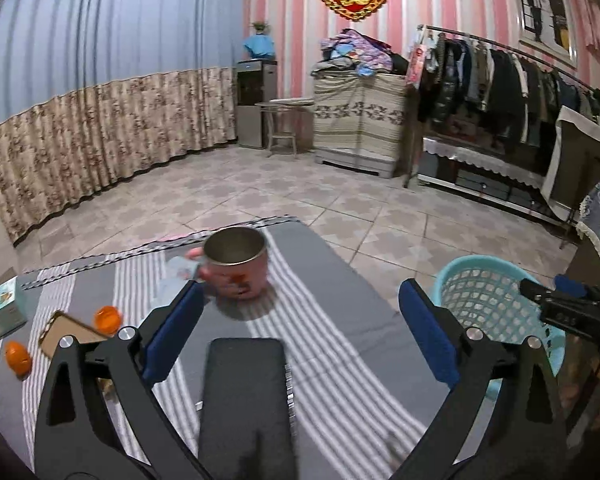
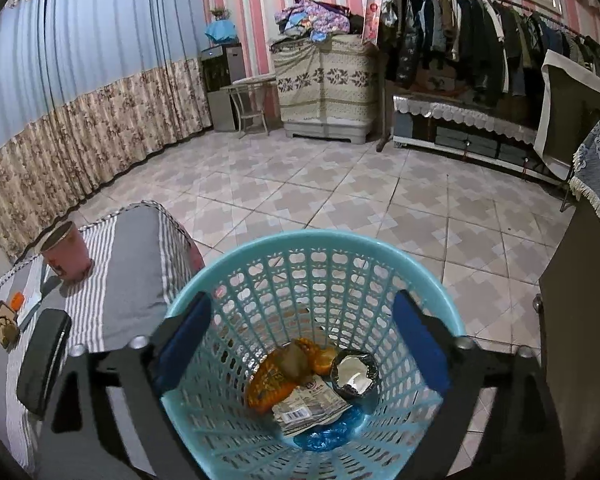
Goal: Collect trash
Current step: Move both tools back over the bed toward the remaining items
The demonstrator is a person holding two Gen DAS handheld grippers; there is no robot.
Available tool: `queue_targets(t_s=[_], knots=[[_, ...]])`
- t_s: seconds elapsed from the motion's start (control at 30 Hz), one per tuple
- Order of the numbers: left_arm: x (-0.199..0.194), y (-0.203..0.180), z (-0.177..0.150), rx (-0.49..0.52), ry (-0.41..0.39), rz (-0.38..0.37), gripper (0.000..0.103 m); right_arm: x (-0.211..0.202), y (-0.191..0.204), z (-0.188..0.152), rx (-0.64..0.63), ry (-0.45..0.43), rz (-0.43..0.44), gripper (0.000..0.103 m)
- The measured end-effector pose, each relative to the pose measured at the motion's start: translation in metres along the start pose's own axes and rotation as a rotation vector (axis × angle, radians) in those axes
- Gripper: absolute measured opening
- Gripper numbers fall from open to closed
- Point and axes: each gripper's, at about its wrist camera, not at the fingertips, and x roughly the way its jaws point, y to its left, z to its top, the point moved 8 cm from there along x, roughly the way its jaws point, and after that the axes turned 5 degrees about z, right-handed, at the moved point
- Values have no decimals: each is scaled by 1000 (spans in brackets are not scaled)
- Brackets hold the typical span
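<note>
We're at the drop: right gripper [image 2: 300, 344] jaws apart over the bin [image 2: 432, 276], trash [image 2: 300, 380] lying inside, left gripper [image 1: 300, 332] apart and empty over the table [image 1: 340, 320], next pick likely there.

The pink mug [image 1: 238, 270] is smeared by blur in the left wrist view, so the print on its side cannot be read, and the pale thing just left of the mug, at its handle, is too blurred to name. Left of the mug, the brown card [image 1: 70, 334] is partly hidden behind the left claw [image 1: 300, 332], and the small box [image 1: 2, 308] beyond it is cut by the picture's edge. In the basket [image 2: 312, 240], a blue bag [image 2: 328, 432] lies mostly under the barcoded wrapper [image 2: 310, 400], whose lettering is too small to read.
</note>
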Motion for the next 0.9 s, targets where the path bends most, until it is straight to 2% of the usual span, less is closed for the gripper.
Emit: queue_targets(t_s=[0.23, 0.53, 0.7, 0.9], knots=[[-20, 27, -3, -29, -25, 37, 97, -40, 31, 3, -44, -62, 43, 94], [-56, 62, -5, -45, -73, 86, 98, -94, 99, 6, -117, -139, 147, 96], [-67, 96, -14, -51, -70, 141, 98, -107, 132, -2, -111, -155, 210, 96], [-79, 140, -23, -61, -70, 216, 98, -102, 166, -23, -139, -132, 255, 96]])
